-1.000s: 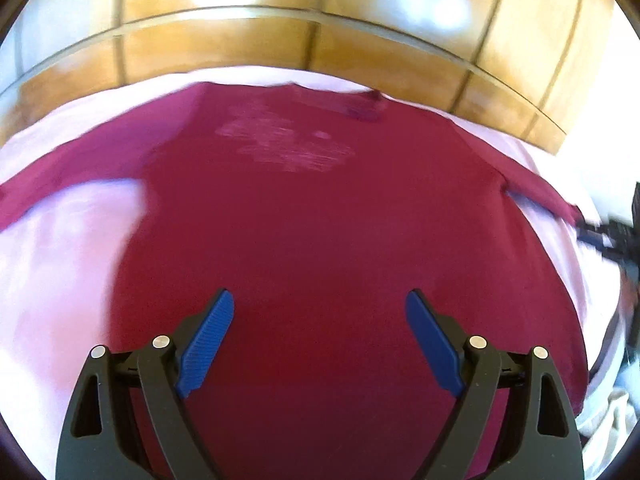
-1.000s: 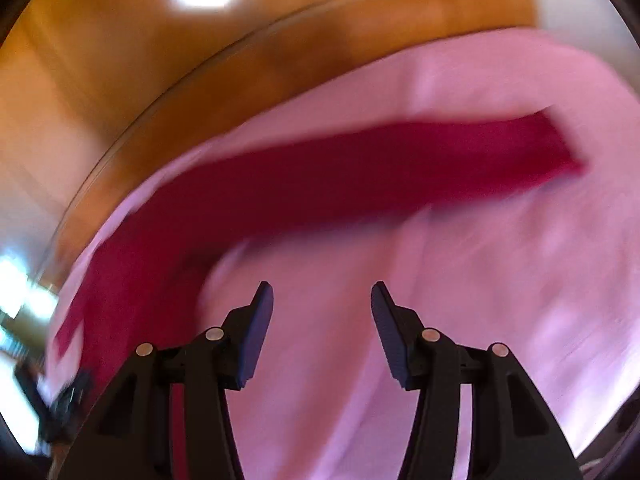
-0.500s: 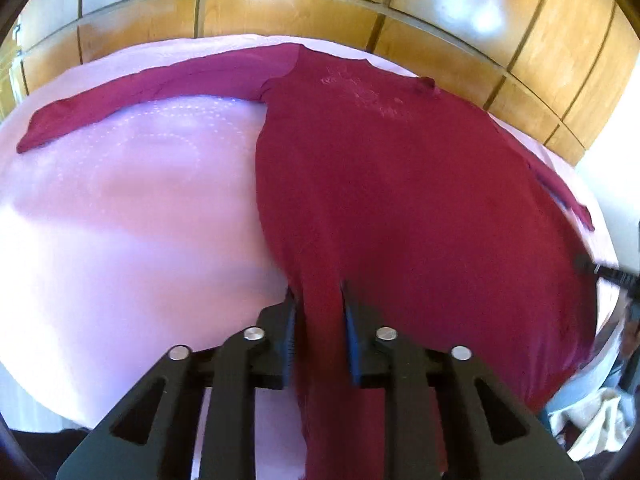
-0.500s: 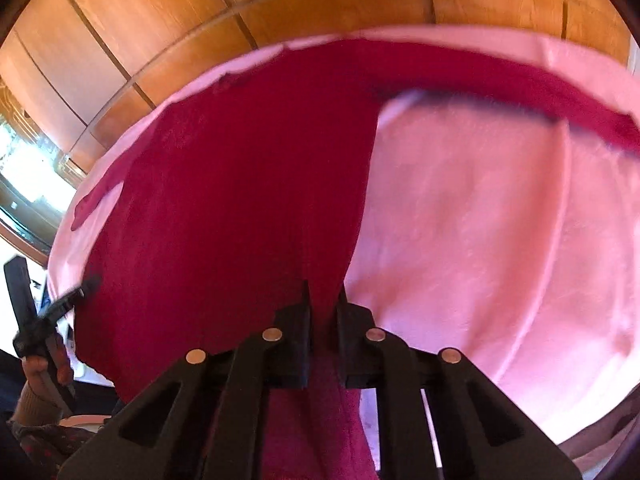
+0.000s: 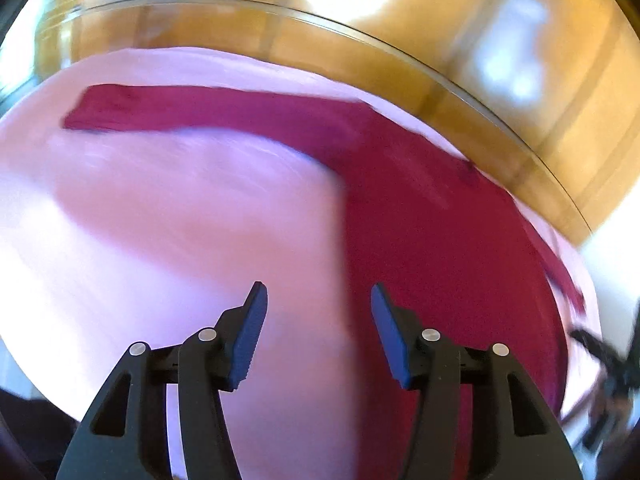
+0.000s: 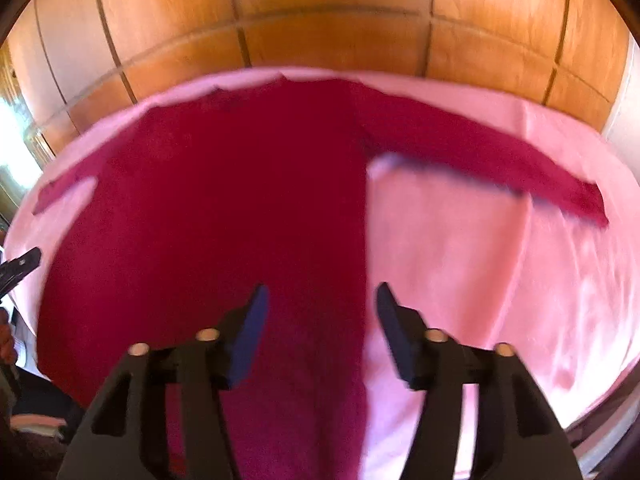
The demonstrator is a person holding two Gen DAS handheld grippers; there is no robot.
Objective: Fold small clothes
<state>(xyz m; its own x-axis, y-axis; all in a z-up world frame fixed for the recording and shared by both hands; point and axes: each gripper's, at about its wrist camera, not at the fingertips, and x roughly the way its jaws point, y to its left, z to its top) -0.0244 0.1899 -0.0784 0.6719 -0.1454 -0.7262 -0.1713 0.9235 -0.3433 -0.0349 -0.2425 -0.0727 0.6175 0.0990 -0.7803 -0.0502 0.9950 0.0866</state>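
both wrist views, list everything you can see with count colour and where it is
shirt: 1, dark red, long-sleeved, spread flat on the cloth with both sleeves out to the sides
cloth: 1, pink, covers the table under the shirt
wall: wood panels, orange-brown, behind the table
left gripper: 1, black with blue pads, fingers open, over the cloth at the shirt's side edge, holding nothing
right gripper: 1, black with dark pads, fingers open, over the shirt's lower part near its side edge, holding nothing
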